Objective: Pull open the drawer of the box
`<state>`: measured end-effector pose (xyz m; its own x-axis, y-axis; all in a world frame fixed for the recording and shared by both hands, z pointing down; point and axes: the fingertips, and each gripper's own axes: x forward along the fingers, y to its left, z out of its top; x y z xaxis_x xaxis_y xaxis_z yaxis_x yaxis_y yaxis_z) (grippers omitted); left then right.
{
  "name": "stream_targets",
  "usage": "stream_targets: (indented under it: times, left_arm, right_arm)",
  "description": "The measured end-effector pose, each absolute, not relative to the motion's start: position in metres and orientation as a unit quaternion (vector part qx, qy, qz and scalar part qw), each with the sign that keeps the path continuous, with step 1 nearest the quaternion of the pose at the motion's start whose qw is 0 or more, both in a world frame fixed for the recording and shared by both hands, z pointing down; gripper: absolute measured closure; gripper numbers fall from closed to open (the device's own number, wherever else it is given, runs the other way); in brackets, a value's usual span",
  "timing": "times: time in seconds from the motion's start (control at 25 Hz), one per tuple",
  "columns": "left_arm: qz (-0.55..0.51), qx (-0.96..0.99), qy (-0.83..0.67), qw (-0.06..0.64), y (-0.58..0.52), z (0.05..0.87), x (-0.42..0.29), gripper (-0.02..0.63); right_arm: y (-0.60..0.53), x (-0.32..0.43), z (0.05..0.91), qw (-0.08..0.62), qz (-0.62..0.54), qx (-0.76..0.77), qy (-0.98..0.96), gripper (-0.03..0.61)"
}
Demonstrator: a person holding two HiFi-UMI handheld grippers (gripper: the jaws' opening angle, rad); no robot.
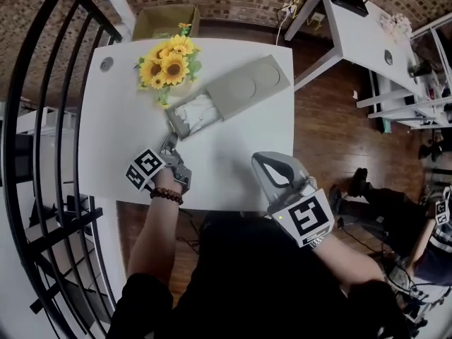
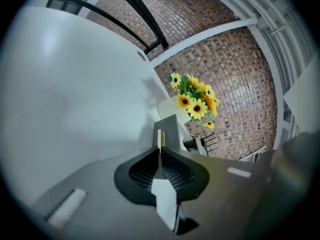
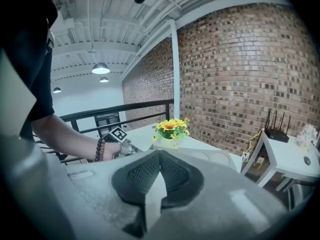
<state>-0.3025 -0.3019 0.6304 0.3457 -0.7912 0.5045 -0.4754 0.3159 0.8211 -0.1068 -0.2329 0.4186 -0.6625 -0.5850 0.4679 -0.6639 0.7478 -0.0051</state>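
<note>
My left claw [image 1: 169,145] is pinched narrow on a thin pale tab [image 2: 160,138] at the front of the drawer [image 1: 192,113]. The drawer already sits partly out of the box [image 1: 251,83], mid-counter [image 1: 233,168], just beside the sunflowers [image 1: 168,63]. The box's long axis runs from that claw away toward the far right corner, so I judge any further pull should come straight back along it, toward me and leftward. My right claw [image 1: 263,161] hovers closed and empty, well apart from the box; the left one is nearer.
</note>
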Motion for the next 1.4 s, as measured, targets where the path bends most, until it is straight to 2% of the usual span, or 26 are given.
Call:
stream_targets:
  times: [0.4, 0.52, 0.76, 0.96, 1.16, 1.4]
  left_arm:
    - [-0.092, 0.573, -0.576, 0.575, -0.297, 0.636, -0.317, 0.569]
    - [-0.075, 0.574, -0.592, 0.561, -0.294, 0.633, -0.324, 0.535]
    - [-0.057, 0.586, -0.619, 0.520, -0.282, 0.612, -0.327, 0.535]
    - [-0.050, 0.605, -0.627, 0.487, -0.260, 0.585, -0.308, 0.549]
    - [-0.046, 0.634, -0.624, 0.454, -0.222, 0.552, -0.279, 0.597]
    - [-0.023, 0.681, -0.619, 0.390, -0.165, 0.510, -0.227, 0.598]
  right_arm:
    - [-0.229, -0.112, 0.413, 0.220, 0.085, 0.345, -0.908, 0.589]
    - [-0.228, -0.108, 0.412, 0.218, 0.086, 0.351, -0.907, 0.589]
    - [-0.215, -0.094, 0.406, 0.204, 0.088, 0.358, -0.907, 0.589]
    - [-0.189, -0.077, 0.399, 0.189, 0.081, 0.356, -0.911, 0.589]
    - [-0.150, -0.059, 0.387, 0.167, 0.072, 0.352, -0.918, 0.588]
    - [-0.095, -0.025, 0.376, 0.133, 0.060, 0.348, -0.926, 0.589]
